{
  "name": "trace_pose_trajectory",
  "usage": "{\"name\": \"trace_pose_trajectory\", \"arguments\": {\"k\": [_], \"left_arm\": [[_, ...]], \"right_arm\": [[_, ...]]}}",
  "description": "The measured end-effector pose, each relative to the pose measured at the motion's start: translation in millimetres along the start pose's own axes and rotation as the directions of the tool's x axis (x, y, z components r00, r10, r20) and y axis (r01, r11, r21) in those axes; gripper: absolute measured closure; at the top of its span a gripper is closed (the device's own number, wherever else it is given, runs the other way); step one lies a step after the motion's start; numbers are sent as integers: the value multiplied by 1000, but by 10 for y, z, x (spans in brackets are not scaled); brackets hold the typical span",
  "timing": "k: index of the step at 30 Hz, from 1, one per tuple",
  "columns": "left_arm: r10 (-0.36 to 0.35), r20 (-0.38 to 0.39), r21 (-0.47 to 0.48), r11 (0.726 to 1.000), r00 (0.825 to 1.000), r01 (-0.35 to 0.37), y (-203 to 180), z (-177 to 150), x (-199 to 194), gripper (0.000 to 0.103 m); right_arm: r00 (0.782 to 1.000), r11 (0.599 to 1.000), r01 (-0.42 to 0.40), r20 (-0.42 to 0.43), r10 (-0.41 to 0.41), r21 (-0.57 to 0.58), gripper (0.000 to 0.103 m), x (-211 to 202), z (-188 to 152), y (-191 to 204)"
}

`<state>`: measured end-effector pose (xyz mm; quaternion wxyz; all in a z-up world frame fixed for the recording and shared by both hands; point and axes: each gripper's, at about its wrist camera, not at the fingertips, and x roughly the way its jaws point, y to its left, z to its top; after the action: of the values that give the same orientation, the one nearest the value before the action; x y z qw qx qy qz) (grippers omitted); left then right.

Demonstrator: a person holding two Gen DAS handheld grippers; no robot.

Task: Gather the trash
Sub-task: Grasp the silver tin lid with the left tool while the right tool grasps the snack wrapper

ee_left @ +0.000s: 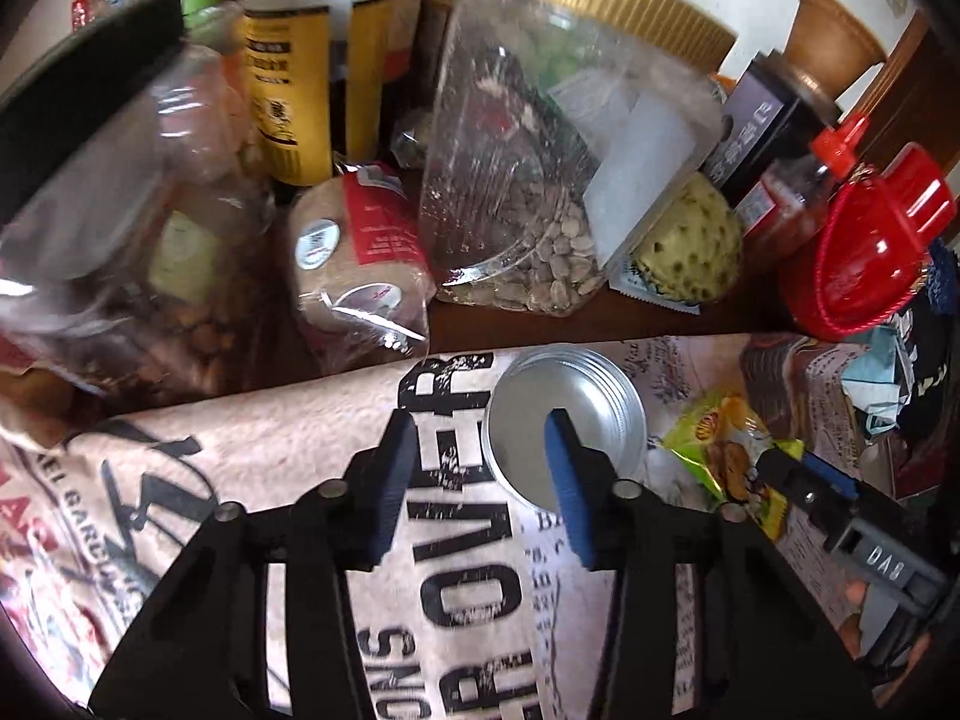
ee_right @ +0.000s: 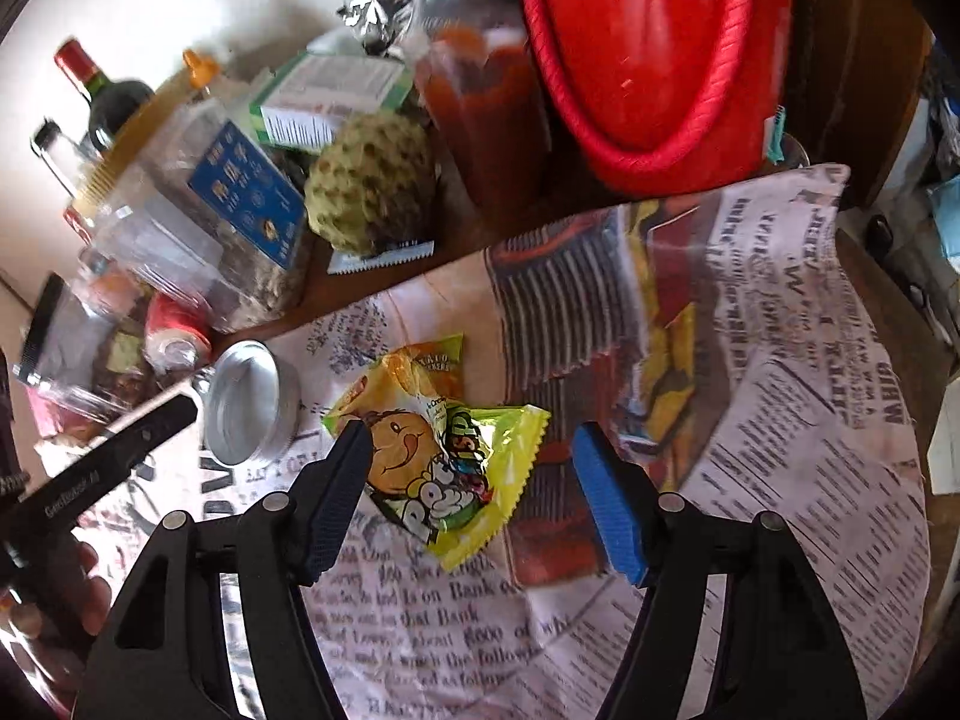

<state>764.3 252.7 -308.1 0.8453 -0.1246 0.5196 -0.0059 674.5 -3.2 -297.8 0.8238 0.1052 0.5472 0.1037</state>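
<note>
- Crumpled snack wrapper (ee_right: 447,456), yellow-green, lies on the newspaper-print cloth (ee_right: 780,420) on the tabletop (ee_right: 456,234).
- Right claw (ee_right: 471,498) partly open, wrapper between its fingers; left pad looks to be at the wrapper's edge, contact unclear, nothing gripped.
- Left claw (ee_left: 477,480) partly open, empty; one blue pad (ee_left: 564,480) over the round metal tin (ee_left: 564,414).
- Tin open, empty, just beside the wrapper.
- Behind: clear jar (ee_left: 522,180) with gold lid, seeds at the bottom, papers inside.
- Green custard apple (ee_left: 690,252) beside the jar.
- Red-capped sauce bottle (ee_right: 480,102), red sauce inside.
- Red helmet-like container (ee_right: 648,54), contents hidden.
</note>
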Motion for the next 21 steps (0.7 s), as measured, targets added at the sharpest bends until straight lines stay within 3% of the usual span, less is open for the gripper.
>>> {"name": "trace_pose_trajectory", "arguments": {"k": [5,6,8,9,10,13,16,21], "left_arm": [[-7,-26,12,1000,1000,7,-37,9,169,75],[-10,-30,13,1000,999,10,-48,5,196,78],[-14,-38,14,1000,999,15,-54,6,247,86],[-16,-44,11,1000,999,16,-66,1,275,90],[-14,-41,5,1000,999,14,-70,-2,278,91],[-42,-59,-14,999,997,41,-75,-20,298,98],[-26,-64,-3,1000,998,26,-108,-50,272,101],[-11,-5,39,999,1000,11,-321,-123,-56,102]], "right_arm": [[999,998,36,4,-36,-57,56,136,-6,104],[998,996,55,16,-54,-67,66,138,-2,124],[997,995,68,31,-66,-71,71,145,7,132],[997,995,68,35,-66,-67,80,143,12,124],[998,996,61,38,-59,-64,83,142,18,117],[998,996,56,43,-54,-69,85,113,34,106],[997,996,56,57,-52,-72,87,40,37,82],[996,997,43,82,-37,-65,88,-196,14,6]]}}
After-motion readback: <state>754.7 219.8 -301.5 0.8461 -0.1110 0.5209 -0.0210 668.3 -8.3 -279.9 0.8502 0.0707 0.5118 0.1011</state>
